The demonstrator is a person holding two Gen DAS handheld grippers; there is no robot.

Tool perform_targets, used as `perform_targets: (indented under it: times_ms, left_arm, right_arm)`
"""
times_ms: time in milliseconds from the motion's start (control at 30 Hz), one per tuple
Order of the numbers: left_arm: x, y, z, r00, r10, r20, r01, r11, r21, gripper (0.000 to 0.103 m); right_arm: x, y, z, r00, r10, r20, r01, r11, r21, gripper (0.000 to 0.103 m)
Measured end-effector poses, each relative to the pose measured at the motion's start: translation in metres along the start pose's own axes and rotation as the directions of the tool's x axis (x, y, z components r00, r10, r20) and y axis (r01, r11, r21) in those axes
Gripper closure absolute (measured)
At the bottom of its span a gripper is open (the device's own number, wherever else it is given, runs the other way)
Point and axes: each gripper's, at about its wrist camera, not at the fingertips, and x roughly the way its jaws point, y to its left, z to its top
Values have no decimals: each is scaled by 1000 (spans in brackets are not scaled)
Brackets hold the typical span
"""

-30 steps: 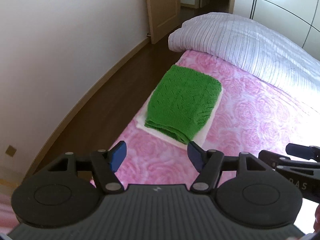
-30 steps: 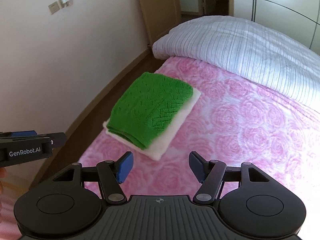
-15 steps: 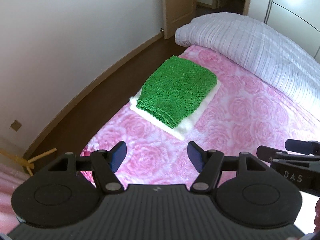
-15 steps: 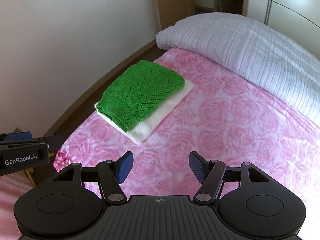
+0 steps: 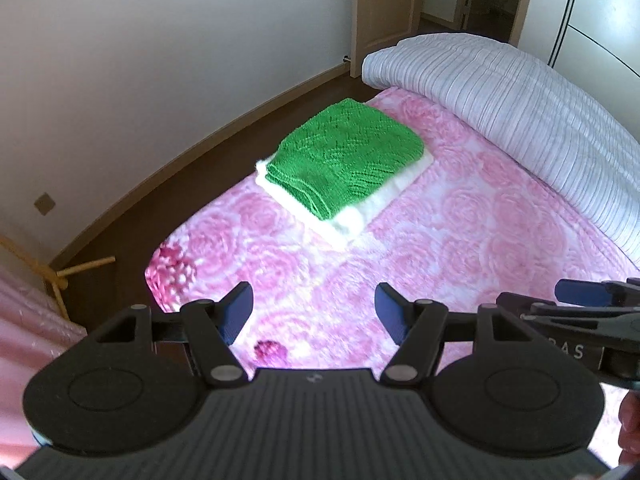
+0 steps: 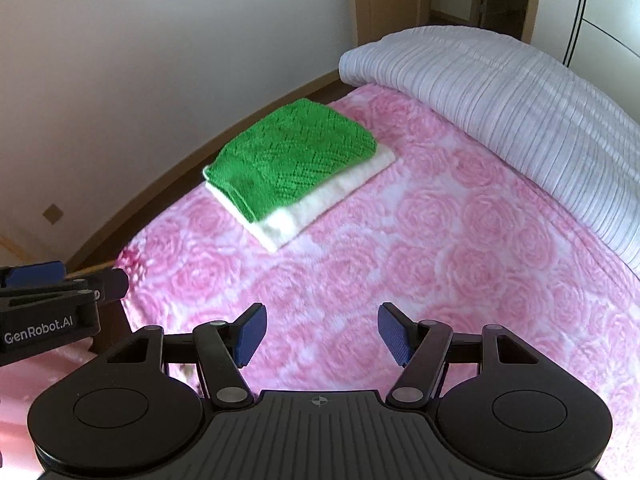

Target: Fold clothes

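A folded green knitted sweater [image 5: 344,156] lies on a folded white fluffy garment [image 6: 320,204] near the pink rose-patterned bed's [image 6: 440,240] corner. The left gripper [image 5: 314,312] and right gripper [image 6: 320,332] hover well apart from the stack, both spread wide and empty.

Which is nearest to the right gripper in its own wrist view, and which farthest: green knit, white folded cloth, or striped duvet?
1. White folded cloth, ahead-left, under the green.
2. Green knit, stacked on it.
3. Striped duvet, far right.

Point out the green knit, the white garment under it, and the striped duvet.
green knit [image 6: 292,160]: right wrist view, top face.
white garment [image 6: 348,184]: right wrist view, exposed right edge.
striped duvet [image 5: 520,112]: left wrist view, upper surface.
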Motion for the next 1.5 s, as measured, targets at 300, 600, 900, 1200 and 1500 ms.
perform_targets:
  times_ms: [300, 600, 900, 1200, 1500]
  left_arm:
    - [-11, -32, -15, 1000, 20, 13, -19, 999, -51, 39]
    - [-8, -56, -21, 999, 40, 0, -40, 996, -85, 39]
    - [8, -67, -8, 998, 57, -19, -59, 993, -103, 39]
    - [38, -80, 16, 999, 33, -43, -37, 994, -104, 39]
    - [67, -82, 35, 998, 18, -65, -24, 994, -106, 39]
  right_arm:
    - [-9, -29, -11, 1000, 21, -3, -22, 999, -40, 38]
    - [-3, -49, -6, 999, 44, -14, -45, 995, -85, 38]
    - [16, -66, 12, 998, 63, -28, -66, 992, -103, 38]
    - [38, -82, 41, 998, 54, -38, -57, 994, -90, 38]
    - [63, -86, 63, 997, 48, -61, -53, 995, -81, 38]
